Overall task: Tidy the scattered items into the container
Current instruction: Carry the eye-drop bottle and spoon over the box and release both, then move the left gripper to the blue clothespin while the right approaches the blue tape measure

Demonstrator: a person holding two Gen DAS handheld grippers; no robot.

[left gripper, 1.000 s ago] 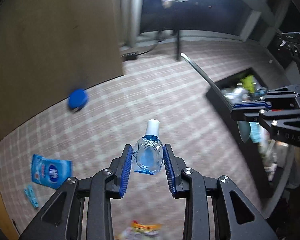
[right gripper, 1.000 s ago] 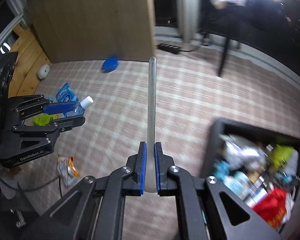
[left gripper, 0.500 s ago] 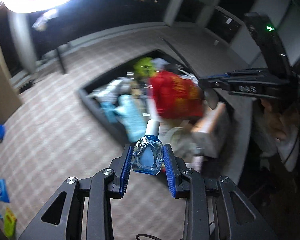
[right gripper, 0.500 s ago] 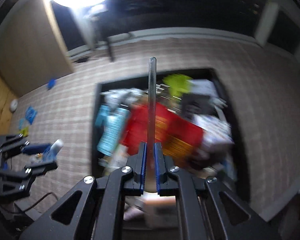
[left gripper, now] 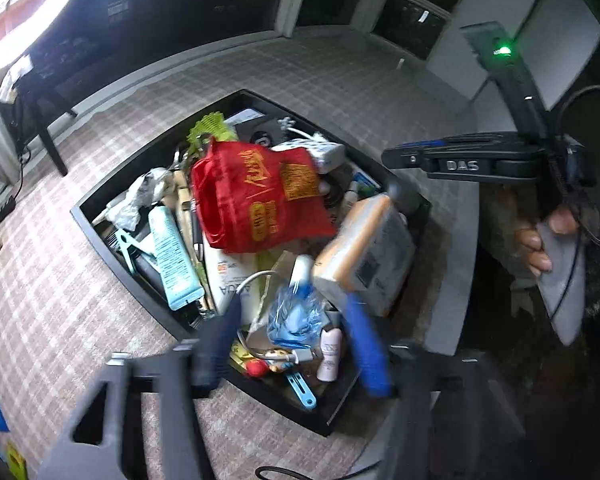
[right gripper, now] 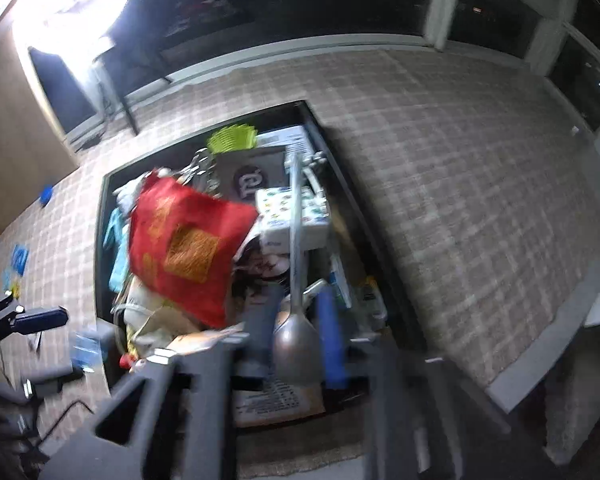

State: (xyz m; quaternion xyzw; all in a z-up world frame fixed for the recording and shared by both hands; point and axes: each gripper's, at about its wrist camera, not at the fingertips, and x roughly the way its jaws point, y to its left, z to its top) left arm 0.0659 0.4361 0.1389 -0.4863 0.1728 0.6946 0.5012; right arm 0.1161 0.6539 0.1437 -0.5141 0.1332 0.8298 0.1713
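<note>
both grippers hang over the black container (left gripper: 100, 222), which sits on the checked carpet (left gripper: 60, 280) and is packed full of stuff

the left gripper (left gripper: 296, 344) is opening, its blue pads spread wide apart. the small blue bottle (left gripper: 296, 308) with the white cap is blurry between them, and neither pad looks like it is pressing on it. it is right above the near corner of the container, over a little pink bottle (left gripper: 330, 354) and a light blue clip (left gripper: 302, 390)

the right gripper (right gripper: 296, 336) is opening too. the metal spoon (right gripper: 296, 264) is between its pads, bowl end near the gripper and handle pointing away over the pile. there is a gap on each side of the bowl, so the pads do not squeeze it. the spoon is above the inside of the container

a big red bag (left gripper: 256, 196) lies on top of the heap. beside it are a light blue tube (left gripper: 172, 256), a tan and grey box (left gripper: 364, 252) and something bright green (left gripper: 210, 126) at the far end

in the left view a hand (left gripper: 540, 236) holds the handle of the right gripper

a few things lie out on the carpet, well away from the container: a blue packet (right gripper: 20, 258) and a small blue lid (right gripper: 46, 194)
</note>
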